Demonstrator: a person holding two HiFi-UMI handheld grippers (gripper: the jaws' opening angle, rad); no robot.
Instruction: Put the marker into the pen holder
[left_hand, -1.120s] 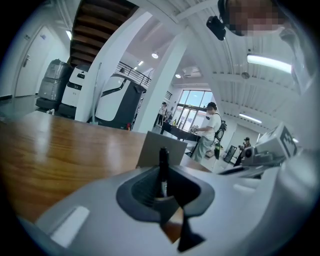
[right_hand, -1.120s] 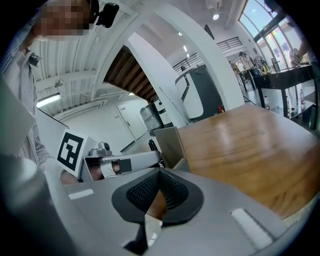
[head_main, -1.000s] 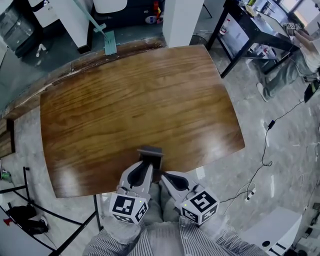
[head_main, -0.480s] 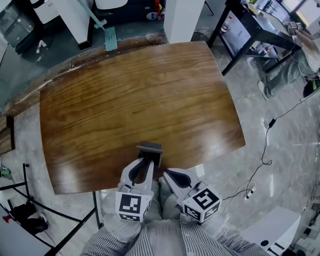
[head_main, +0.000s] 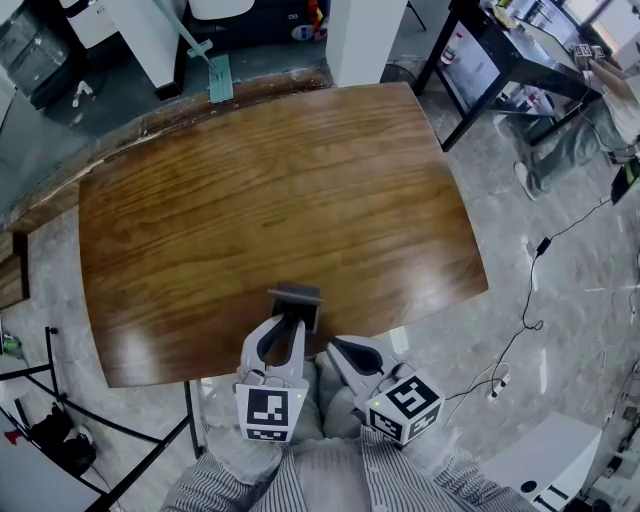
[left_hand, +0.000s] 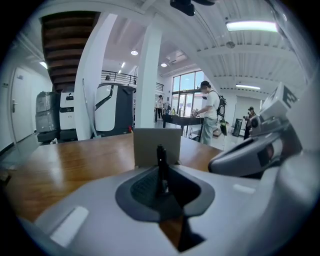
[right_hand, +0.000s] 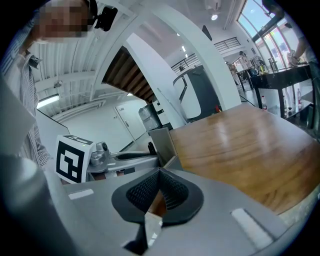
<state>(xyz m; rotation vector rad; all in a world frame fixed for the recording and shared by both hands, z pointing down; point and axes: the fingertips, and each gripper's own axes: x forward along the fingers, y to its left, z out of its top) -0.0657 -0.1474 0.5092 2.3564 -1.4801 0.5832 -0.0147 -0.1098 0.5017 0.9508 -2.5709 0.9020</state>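
A grey box-shaped pen holder (head_main: 297, 299) stands near the front edge of the wooden table (head_main: 250, 190). My left gripper (head_main: 289, 325) points at it from just behind and is shut on a black marker (left_hand: 161, 167). The marker stands upright between the jaws, right in front of the holder (left_hand: 156, 145). My right gripper (head_main: 337, 350) hangs beside the left one at the table's edge, shut with nothing in it. In the right gripper view the holder (right_hand: 162, 142) and the marker's tip (right_hand: 151, 147) show to the left, beyond that gripper (right_hand: 159, 192).
A white pillar (head_main: 365, 35) rises past the table's far edge. A black table (head_main: 500, 55) and a person (head_main: 590, 125) are at the far right. Cables (head_main: 520, 330) trail on the floor to the right. A black metal frame (head_main: 60, 420) stands at the lower left.
My left gripper has swung a little to the right and now points straight at the holder, still with the marker in it. The right gripper has hardly moved.
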